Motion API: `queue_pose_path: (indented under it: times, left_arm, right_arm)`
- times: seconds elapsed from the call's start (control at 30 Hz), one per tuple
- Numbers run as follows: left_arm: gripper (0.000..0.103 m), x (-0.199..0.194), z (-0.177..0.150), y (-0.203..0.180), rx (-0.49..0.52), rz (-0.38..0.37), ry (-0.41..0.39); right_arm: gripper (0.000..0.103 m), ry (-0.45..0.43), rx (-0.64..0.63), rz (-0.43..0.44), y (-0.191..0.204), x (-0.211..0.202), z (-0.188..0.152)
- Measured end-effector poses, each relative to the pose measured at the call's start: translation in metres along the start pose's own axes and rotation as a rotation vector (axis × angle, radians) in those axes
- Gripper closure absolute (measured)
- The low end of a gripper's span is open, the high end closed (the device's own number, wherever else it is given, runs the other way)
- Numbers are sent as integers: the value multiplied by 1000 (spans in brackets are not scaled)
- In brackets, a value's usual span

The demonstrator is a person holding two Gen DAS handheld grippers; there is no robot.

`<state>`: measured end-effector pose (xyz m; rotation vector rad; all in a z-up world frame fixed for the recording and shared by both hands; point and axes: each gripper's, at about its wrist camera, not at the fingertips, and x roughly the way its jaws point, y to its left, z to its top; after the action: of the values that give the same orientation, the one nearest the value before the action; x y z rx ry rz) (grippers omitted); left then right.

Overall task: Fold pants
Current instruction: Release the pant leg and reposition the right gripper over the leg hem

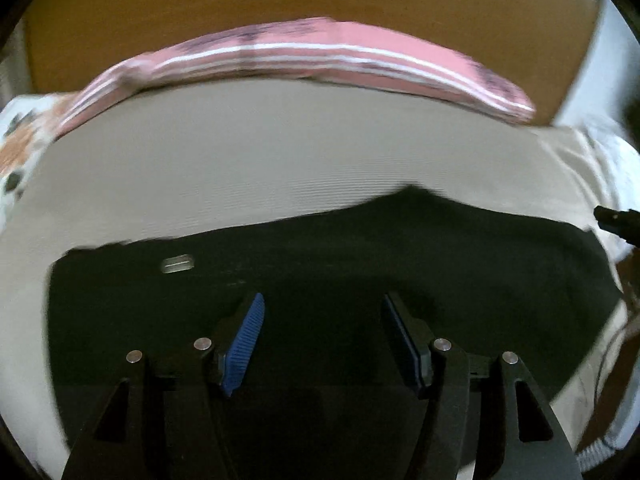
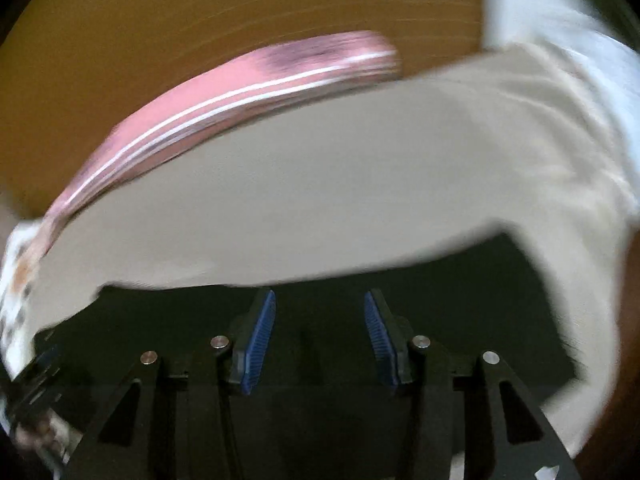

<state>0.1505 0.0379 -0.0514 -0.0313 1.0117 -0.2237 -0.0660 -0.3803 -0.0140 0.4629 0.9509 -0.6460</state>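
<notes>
Low in both wrist views, each hand-held gripper hangs spread and empty over the black pants.

Nearest, the left hand-held gripper [image 1: 324, 340] and right hand-held gripper [image 2: 320, 340] pinch nothing; beneath them the pants [image 1: 320, 264] lie flat on a beige sheet [image 1: 240, 160], a pink striped cloth [image 1: 320, 52] beyond. A fold looks just laid; next, probably, re-gripping an edge for another fold.
</notes>
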Motion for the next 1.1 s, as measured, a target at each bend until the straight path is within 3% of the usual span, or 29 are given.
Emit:
queue_pose_path:
  times: [0.07,0.13,0.23,0.4,0.43,0.47,0.7,0.8,0.87,0.93,1.03,1.1]
  left_arm:
    - [42,1,-3,21,-9,19,-6]
    - [46,-2,-10,32,-10,-12,-13]
    - [50,-5,-18,38,1,-32,-21]
    - [51,-4,-21,41,23,-63,-33]
    - [50,-4,-21,42,19,-73,-32]
    - [50,-4,-20,43,15,-83,-32]
    - [51,0,-16,51,-7,-129,-40]
    - [51,2,-20,45,50,-96,-51]
    - [51,3,-23,38,91,-58,-55]
    - [50,4,-24,31,122,-22,-48]
    - [47,3,-24,20,157,30,-37]
    - [46,-3,-23,11,171,38,-48]
  right_arm:
    - [60,63,-85,122,58,30,8]
    - [60,110,-173,191,108,57,13]
    - [60,181,-299,257,171,94,18]
    - [60,331,-407,343,237,140,7]
    - [65,363,-418,353,245,148,2]
    - [94,380,-428,360,253,153,-4]
    - [95,268,-454,290,263,158,1]
    - [86,243,-424,286,263,160,0]
    - [63,221,-422,271,262,154,2]
    - [54,145,-381,228,253,135,5]
    - [55,74,-288,283,224,102,8]
    - [55,42,-216,271,191,77,7]
